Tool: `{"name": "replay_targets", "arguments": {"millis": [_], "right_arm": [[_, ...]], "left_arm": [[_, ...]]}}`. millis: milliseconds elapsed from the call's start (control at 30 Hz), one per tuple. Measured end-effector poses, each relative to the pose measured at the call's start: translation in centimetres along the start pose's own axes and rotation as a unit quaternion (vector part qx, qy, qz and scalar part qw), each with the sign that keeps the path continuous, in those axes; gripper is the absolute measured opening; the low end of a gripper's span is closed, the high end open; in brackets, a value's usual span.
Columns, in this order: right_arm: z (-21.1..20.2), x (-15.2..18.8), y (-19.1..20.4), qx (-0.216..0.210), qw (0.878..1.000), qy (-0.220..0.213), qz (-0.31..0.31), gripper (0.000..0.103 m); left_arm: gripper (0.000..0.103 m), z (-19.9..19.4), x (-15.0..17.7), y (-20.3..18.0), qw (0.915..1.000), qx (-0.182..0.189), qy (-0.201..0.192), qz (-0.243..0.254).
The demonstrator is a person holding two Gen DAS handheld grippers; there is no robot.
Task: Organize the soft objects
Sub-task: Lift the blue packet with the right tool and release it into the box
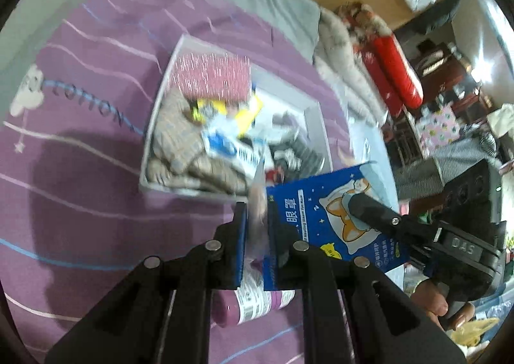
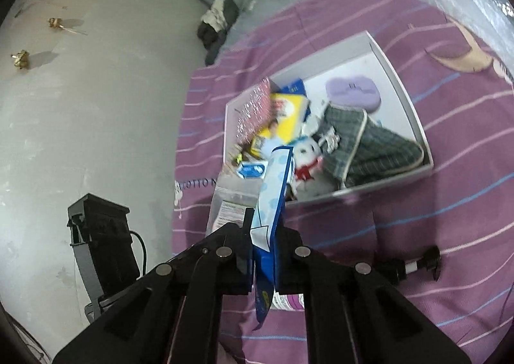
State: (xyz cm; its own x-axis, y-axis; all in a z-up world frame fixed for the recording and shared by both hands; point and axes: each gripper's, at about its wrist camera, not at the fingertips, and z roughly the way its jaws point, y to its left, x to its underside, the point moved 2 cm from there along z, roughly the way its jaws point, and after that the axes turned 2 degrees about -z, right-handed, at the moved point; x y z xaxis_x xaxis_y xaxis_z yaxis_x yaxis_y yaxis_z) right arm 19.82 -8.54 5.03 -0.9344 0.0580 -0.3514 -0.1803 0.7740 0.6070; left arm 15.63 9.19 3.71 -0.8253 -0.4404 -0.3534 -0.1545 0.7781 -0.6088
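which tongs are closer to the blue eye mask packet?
Right. The right tongs are clamped on the blue eye mask packet; the left tongs sit just beside it, clamped on a clear plastic bag.

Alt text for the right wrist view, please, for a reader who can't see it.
The right claw is shut on a blue eye-mask packet, held edge-on above a purple striped bedsheet. Beyond it sits a white box holding a plush toy, plaid cloth and packets.
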Motion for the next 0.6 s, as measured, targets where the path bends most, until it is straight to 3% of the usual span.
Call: {"name": "replay_targets", "arguments": {"millis": [100, 300, 467, 600], "right_arm": [[-0.5, -1.2, 0.0, 0.004, 1.0, -0.026, 0.0, 0.007], [-1.9, -4.3, -1.7, -0.012, 0.996, -0.091, 0.018, 0.007], [-1.3, -7.6, -3.7, -0.027, 0.993, -0.11, 0.038, 0.007], [0.7, -9.8, -4.3, -0.048, 0.993, -0.103, 0.039, 0.007]], "left_arm": [[0.014, -1.0, -1.0, 0.2, 0.9983, 0.03, -0.048, -0.008], [0.01, -0.5, -2.8, 0.4, 0.9937, 0.068, -0.089, -0.005], [0.01, 0.7, -3.0, 0.0, 0.9959, 0.046, -0.077, 0.006], [0.01, 1.1, -3.3, -1.2, 0.9942, 0.027, -0.098, 0.035]]}}
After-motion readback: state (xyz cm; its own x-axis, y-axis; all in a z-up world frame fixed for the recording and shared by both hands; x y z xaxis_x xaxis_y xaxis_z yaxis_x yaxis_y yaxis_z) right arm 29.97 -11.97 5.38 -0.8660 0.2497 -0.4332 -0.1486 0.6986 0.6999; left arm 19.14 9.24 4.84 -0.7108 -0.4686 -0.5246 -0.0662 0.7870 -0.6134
